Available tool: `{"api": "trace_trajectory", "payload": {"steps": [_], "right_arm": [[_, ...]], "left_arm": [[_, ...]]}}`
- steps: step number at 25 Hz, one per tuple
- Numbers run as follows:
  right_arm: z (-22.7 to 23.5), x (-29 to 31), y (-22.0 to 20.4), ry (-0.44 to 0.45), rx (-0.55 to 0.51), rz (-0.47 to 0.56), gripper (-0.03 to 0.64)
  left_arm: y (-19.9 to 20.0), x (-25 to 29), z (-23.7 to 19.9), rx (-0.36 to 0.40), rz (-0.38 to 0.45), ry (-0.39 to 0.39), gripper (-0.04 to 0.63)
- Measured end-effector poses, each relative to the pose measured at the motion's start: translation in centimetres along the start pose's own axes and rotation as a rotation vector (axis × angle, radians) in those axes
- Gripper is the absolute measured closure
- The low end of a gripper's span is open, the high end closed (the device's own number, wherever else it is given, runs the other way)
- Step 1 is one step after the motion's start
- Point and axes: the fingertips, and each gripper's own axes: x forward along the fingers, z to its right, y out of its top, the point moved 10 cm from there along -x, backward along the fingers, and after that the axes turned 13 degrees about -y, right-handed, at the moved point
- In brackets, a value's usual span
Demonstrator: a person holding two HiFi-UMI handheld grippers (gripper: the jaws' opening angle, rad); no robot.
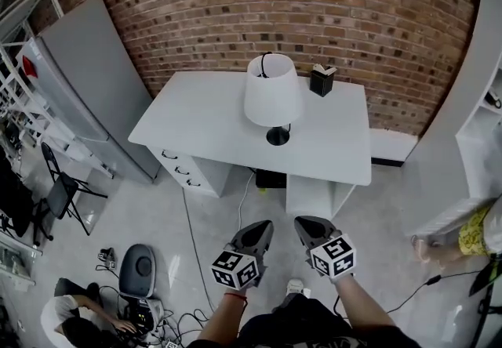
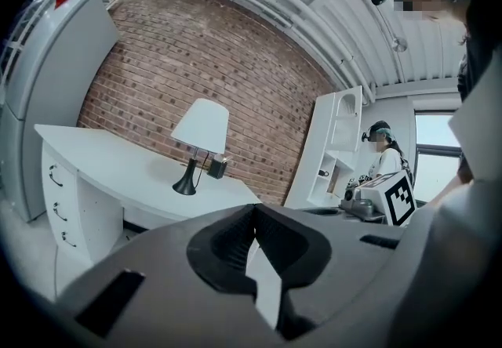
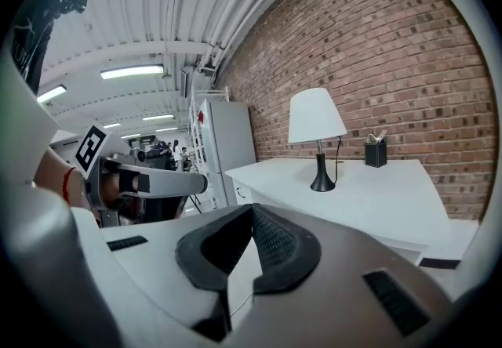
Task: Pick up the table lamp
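Close below, left claw (image 1: pixel 263 227) and right claw (image 1: pixel 304 223) both pressed together, empty, over floor. Farther: white worktop (image 1: pixel 200 119), table lamp (image 1: pixel 272 94) upright mid-surface (black holder (image 1: pixel 321 81) behind). Brick wall (image 1: pixel 314 9) beyond.

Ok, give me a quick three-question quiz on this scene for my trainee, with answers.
1. True or false: the table lamp lies tipped over on the white desk.
2. What stands on the desk beyond the lamp? A) black holder B) red mug C) laptop
3. Fill in: the left tongs and right tongs are both ___.
Key: 1 false, it stands upright; 2 A; 3 shut, holding nothing.
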Motion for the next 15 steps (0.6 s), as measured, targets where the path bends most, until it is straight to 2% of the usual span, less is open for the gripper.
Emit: {"api": "trace_trajectory", "payload": {"steps": [7,15], "right_arm": [[3.6,3.5,0.8,0.015,-0.002,-0.015,0.615],[5.5,6.9,2.0,0.035,-0.022,-0.001,0.614]], "left_arm": [[1.0,3.5,-2.4,-0.016,0.012,0.023,0.589],[1.5,5.8,-4.1,-0.022,0.032,0.063,0.589]]}}
